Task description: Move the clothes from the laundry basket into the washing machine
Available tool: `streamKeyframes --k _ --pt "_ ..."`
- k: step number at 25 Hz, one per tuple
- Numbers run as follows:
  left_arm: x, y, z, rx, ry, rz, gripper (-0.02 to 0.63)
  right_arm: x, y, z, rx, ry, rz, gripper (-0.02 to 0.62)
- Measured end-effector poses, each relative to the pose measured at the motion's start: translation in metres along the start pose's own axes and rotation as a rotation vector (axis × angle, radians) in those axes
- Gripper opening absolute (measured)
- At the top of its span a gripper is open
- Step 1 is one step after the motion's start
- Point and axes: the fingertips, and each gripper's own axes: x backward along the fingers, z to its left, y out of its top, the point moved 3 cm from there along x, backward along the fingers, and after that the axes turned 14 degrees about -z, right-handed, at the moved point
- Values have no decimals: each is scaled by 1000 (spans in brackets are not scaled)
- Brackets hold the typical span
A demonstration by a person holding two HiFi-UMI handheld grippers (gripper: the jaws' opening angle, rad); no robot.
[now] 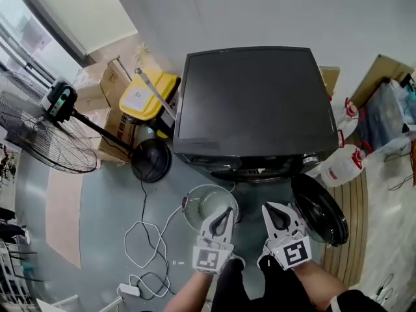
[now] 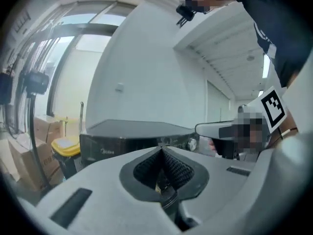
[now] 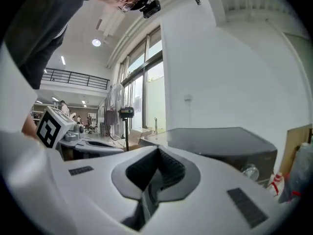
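The dark washing machine (image 1: 253,103) stands ahead with its round door (image 1: 318,210) swung open to the right. A round, pale laundry basket (image 1: 195,203) sits on the floor in front of it, and I see no clothes in it. My left gripper (image 1: 228,209) is held above the basket, shut with nothing between its jaws. Beside it my right gripper (image 1: 266,207) is shut and empty too. The left gripper view looks over the left gripper (image 2: 161,149) at the washing machine (image 2: 137,136). In the right gripper view the right gripper (image 3: 157,149) is level with the washing machine (image 3: 220,143).
A standing fan (image 1: 45,129) is at the left, with its base (image 1: 151,160) by the machine. A yellow-lidded bin (image 1: 148,95) and cardboard boxes (image 1: 107,83) stand behind it. White jugs (image 1: 344,164) sit at the right. Cables and a power strip (image 1: 130,290) lie on the floor.
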Motion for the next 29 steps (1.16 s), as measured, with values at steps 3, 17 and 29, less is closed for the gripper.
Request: streamKeyframes --k 3,17,29 --pt "7 47 -17 -27 -20 19 8 9 49 -1 17 14 23 8" --pt "17 140 -59 -123 -29 -56 8 36 150 -5 63 41 -58 8" --pt "28 136 -73 -103 -33 -15 8 45 149 0 26 32 -59 8"
